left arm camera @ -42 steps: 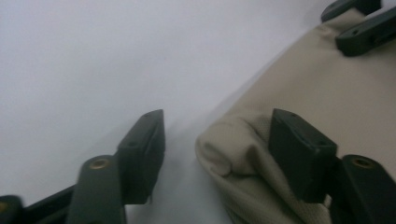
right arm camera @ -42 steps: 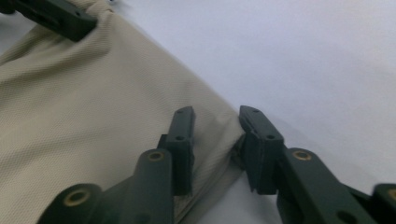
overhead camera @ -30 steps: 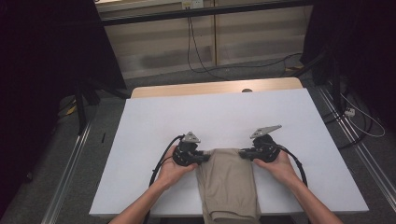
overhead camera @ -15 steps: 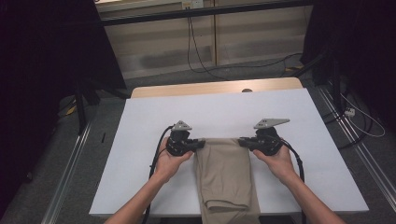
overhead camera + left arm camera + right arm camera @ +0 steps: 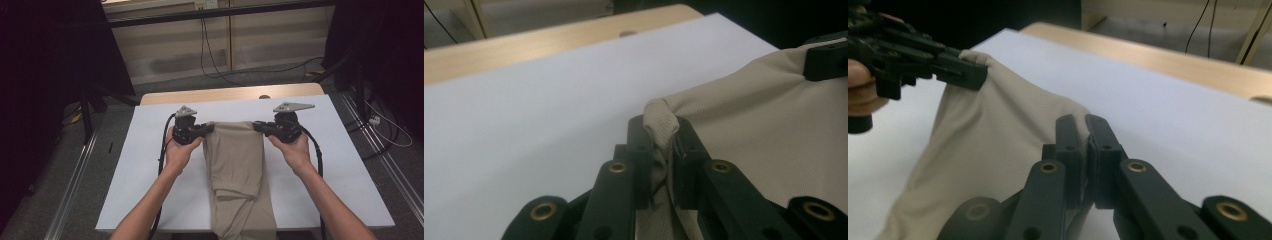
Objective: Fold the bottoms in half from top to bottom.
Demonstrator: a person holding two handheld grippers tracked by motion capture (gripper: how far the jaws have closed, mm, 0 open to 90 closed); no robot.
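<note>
A beige pair of trousers (image 5: 236,165) hangs from both grippers above the white table (image 5: 150,150), its lower part trailing over the near edge. My left gripper (image 5: 211,128) is shut on the left corner of the top edge; a fold of beige cloth (image 5: 663,122) bulges from between its jaws. My right gripper (image 5: 256,126) is shut on the right corner, and the cloth (image 5: 993,145) runs from its jaws to the other gripper (image 5: 948,67) farther off. The top edge is stretched level between them.
The far strip of the table is bare wood (image 5: 230,94) with a small round hole (image 5: 264,97). Black cables (image 5: 165,145) trail from each gripper. Metal rails (image 5: 75,195) run along the floor on both sides, and loose cables (image 5: 215,60) lie on the floor beyond the table.
Both grippers have risen and moved away from the person, lifting the top edge of the trousers off the table. More of the cloth now hangs stretched below them.
</note>
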